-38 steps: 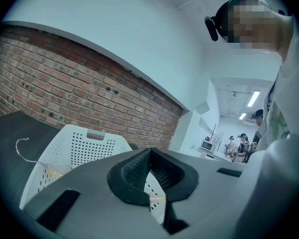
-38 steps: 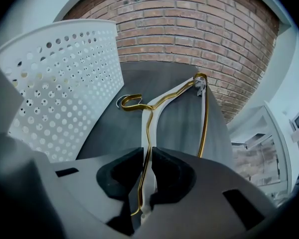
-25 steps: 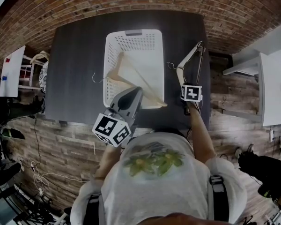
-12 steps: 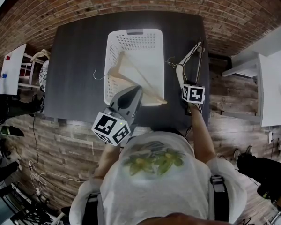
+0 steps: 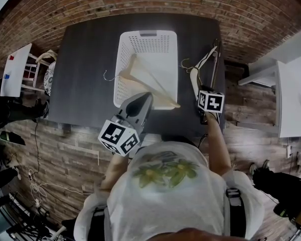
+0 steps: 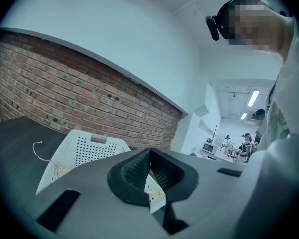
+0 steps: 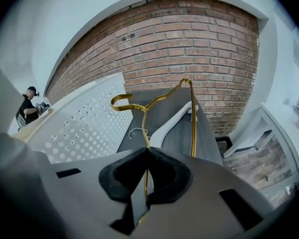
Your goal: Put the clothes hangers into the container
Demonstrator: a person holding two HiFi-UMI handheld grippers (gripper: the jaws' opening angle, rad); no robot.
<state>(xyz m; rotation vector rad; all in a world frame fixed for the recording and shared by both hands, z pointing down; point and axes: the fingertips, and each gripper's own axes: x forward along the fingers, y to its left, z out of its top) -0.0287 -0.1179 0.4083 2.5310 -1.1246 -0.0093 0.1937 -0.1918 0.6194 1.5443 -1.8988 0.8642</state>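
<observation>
Dark table point(image 5: 85, 59), brick wall behind; both grippers clamped on hangers.
My right gripper point(image 7: 146, 156) pinched the gold wire hanger point(image 7: 149, 103), held over a white hanger point(image 7: 172, 123) on the table; my left gripper point(image 6: 150, 156) gripped the wooden hanger point(image 5: 140, 77) lying across the white basket point(image 5: 148, 39).

1 container point(image 5: 149, 44): white perforated basket, upright, open top, on the dark surface point(image 5: 88, 79).

3 hangers:
- Wooden hanger point(image 5: 151, 82): pale, triangular, slanted inside the container. Its wire hook sticks out over the left rim and its near corner sits past the near rim. Clamped in the left hand-held gripper point(image 6: 150, 156).
- Gold hanger point(image 7: 150, 103): thin wire, pinched in the right hand-held gripper point(image 7: 147, 156), hook toward the container.
- White hanger point(image 7: 172, 123): lying on the surface just right of the container.
</observation>
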